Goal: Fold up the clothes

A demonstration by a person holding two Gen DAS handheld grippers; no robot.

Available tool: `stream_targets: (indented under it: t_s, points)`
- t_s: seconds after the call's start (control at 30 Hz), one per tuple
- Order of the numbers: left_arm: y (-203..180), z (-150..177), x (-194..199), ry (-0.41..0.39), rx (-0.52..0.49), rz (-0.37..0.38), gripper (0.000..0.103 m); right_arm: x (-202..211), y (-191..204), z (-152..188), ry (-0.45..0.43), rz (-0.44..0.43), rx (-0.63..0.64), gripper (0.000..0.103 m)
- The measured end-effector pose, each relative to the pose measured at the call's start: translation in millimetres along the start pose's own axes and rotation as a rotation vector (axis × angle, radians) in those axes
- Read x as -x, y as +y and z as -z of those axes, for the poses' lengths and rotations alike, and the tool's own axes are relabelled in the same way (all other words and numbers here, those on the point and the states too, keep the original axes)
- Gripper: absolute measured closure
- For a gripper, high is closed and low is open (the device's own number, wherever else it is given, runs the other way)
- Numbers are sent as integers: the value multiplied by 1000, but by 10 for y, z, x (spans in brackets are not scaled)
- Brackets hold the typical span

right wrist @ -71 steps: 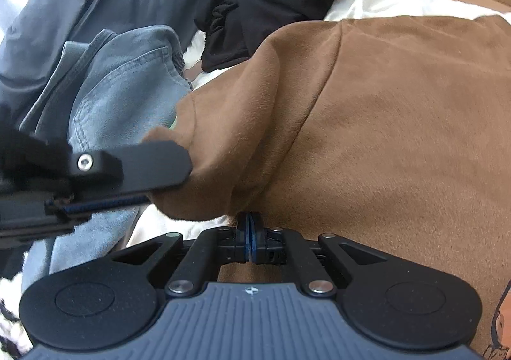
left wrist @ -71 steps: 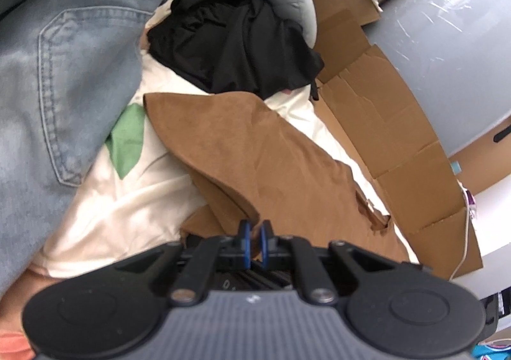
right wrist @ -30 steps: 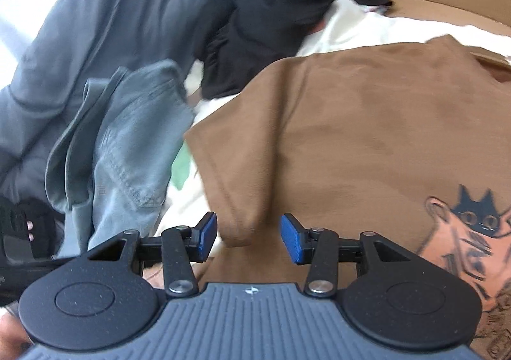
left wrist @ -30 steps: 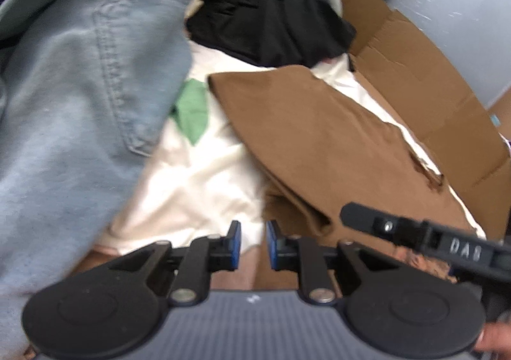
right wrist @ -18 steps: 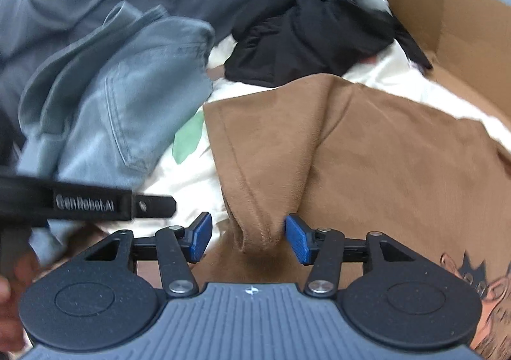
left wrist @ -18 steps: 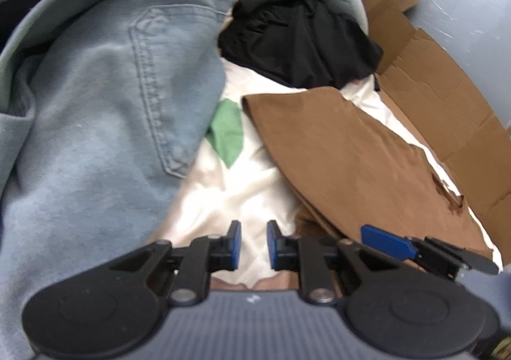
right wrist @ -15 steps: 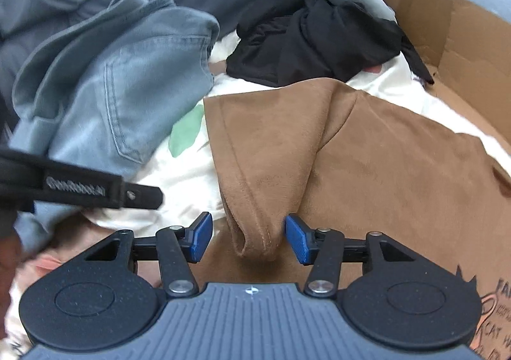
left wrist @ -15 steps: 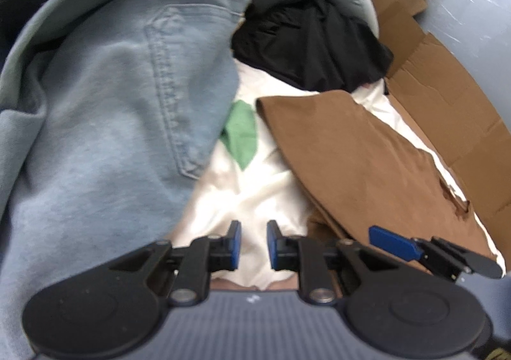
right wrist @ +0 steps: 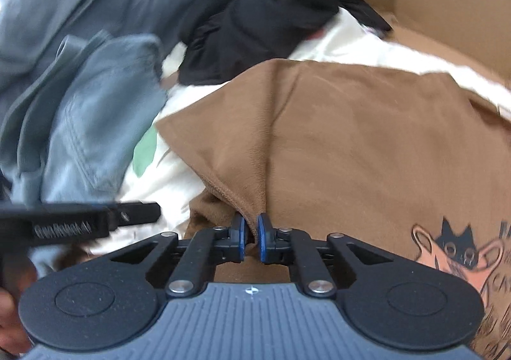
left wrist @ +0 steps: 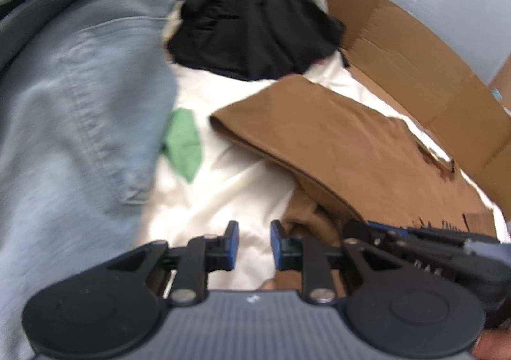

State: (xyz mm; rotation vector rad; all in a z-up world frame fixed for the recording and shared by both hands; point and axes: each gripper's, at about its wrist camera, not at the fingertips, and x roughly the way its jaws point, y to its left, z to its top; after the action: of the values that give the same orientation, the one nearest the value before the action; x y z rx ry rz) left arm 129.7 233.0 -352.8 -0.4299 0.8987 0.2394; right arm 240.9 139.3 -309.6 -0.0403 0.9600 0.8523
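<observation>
A: Right gripper (right wrist: 251, 237) closing, pinching the brown shirt's (right wrist: 367, 149) folded edge on the white sheet (left wrist: 223, 197); left gripper (left wrist: 254, 245) opening, empty.

B: One fold in; jeans (left wrist: 80, 123) and black top (left wrist: 252, 31) unfolded.

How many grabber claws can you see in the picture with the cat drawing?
2. The right gripper sits bottom middle, jaws closing on a fold of the brown shirt. The left gripper pokes in from the left edge, only partly visible.
</observation>
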Motion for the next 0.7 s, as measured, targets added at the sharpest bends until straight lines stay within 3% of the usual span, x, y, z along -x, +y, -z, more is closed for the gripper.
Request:
stream_targets:
  t_s: [0.23, 0.37, 0.53, 0.7]
  points:
    - [-257, 45, -242, 47, -115, 1, 74, -7, -174, -1, 8, -54, -109, 99]
    - [-225, 37, -337, 40, -88, -9, 77, -12, -236, 7, 9, -67, -133, 100]
    - [-153, 42, -355, 31, -60, -17, 87, 17, -327, 28, 8, -61, -179, 102]
    - [-94, 43, -364, 27, -31, -12, 88, 49, -421, 140, 32, -60, -249, 103]
